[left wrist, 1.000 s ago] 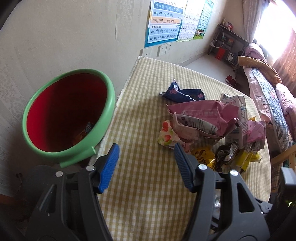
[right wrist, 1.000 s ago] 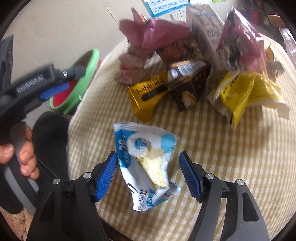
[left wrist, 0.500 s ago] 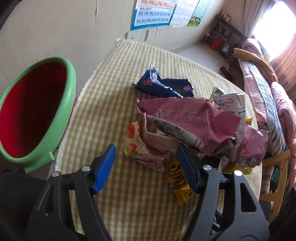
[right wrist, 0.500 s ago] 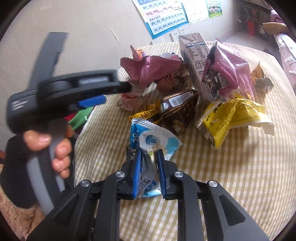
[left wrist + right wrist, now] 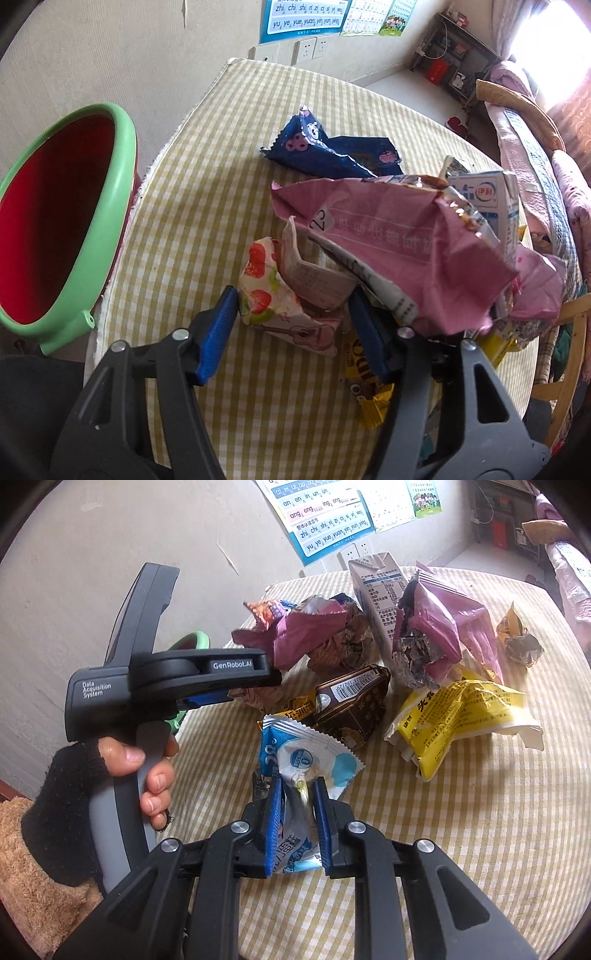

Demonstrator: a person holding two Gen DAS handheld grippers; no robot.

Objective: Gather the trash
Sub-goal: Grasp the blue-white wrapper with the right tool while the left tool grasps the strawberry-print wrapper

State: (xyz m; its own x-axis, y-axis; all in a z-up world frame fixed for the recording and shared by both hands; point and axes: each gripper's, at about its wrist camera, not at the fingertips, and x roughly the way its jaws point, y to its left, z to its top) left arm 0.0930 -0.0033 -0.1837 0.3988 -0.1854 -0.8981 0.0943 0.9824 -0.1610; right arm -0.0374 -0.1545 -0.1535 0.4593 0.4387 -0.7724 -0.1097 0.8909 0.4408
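Checked yellow-and-white cloth covers a round table (image 5: 207, 206) set against a pale wall with a pinyin poster (image 5: 306, 16) at the upper middle of the left wrist view. At the left edge of that frame stands a green-rimmed bin (image 5: 122, 192) with a red inside, just beside the table. The left gripper (image 5: 291, 328) fills the bottom of the frame; its jaws are closing, with a strawberry-print wrapper (image 5: 266, 295) between the blue pads, the left pad right at its edge. Behind it a large crumpled pink bag (image 5: 406, 240) lies at centre right, a dark blue wrapper (image 5: 332, 147) above it, and a milk carton (image 5: 487, 195) at the right.

From the right wrist view, the right gripper (image 5: 297, 812) at the lower centre is clamped tight on a blue-and-white wrapper (image 5: 306, 753). At the left of the frame a hand (image 5: 147, 771) in a dark fingerless glove holds the other gripper's handle. Above centre sit a brown packet (image 5: 351, 701), a yellow bag (image 5: 465, 716) to its right, and the carton (image 5: 376, 590) upright behind them.
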